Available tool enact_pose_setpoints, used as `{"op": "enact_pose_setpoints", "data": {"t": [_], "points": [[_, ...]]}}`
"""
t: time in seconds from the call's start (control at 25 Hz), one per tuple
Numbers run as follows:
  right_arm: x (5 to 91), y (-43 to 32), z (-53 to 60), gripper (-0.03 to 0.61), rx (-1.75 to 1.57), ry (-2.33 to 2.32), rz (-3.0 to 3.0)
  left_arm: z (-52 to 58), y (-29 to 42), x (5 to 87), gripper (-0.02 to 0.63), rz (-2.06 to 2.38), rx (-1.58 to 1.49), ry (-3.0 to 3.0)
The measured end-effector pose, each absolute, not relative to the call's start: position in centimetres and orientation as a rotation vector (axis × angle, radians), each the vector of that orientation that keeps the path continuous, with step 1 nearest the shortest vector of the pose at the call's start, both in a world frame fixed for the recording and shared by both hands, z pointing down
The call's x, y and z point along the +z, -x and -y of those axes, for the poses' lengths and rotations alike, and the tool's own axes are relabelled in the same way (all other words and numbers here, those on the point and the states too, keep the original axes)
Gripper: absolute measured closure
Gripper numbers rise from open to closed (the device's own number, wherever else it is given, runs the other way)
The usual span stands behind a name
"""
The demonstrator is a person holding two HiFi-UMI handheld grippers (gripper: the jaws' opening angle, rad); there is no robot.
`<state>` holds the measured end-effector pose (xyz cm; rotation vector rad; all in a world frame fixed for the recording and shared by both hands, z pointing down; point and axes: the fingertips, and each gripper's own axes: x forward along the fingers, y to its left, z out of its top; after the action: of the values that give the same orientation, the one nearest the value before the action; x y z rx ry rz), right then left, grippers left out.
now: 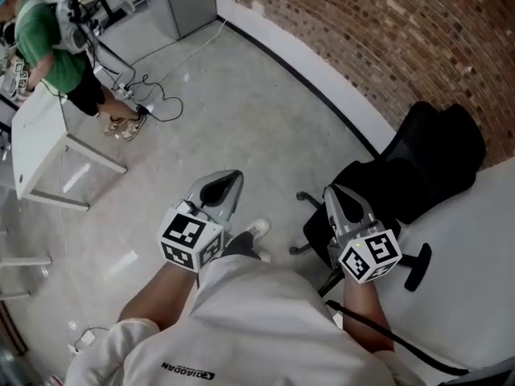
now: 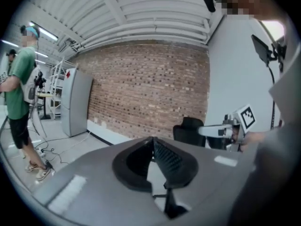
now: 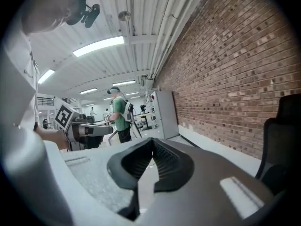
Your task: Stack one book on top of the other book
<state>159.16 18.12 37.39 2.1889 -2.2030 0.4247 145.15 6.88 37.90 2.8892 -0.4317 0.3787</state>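
Observation:
No book shows in any view. In the head view my left gripper is held above the grey floor, jaws shut and empty. My right gripper is beside it to the right, in front of a black office chair, also shut with nothing in it. In the left gripper view the closed jaws point toward a brick wall, with the right gripper off to the side. The right gripper view has its closed jaws pointing along the wall, and the left gripper appears at the left.
A white table lies at the right behind the chair, another white table at the left. A person in a green shirt stands at the far left near floor cables. A grey cabinet stands by the wall.

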Motion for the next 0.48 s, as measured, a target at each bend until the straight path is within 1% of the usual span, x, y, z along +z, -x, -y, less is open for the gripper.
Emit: {"op": "enact_pose_setpoints", "data": {"t": [0.48], "points": [[38.7,-149.2,-16.3,0.577,0.453,-1.841,2.476,-9.5,-132.7,40.0,0.609,0.841,0.412,-2.749]]}}
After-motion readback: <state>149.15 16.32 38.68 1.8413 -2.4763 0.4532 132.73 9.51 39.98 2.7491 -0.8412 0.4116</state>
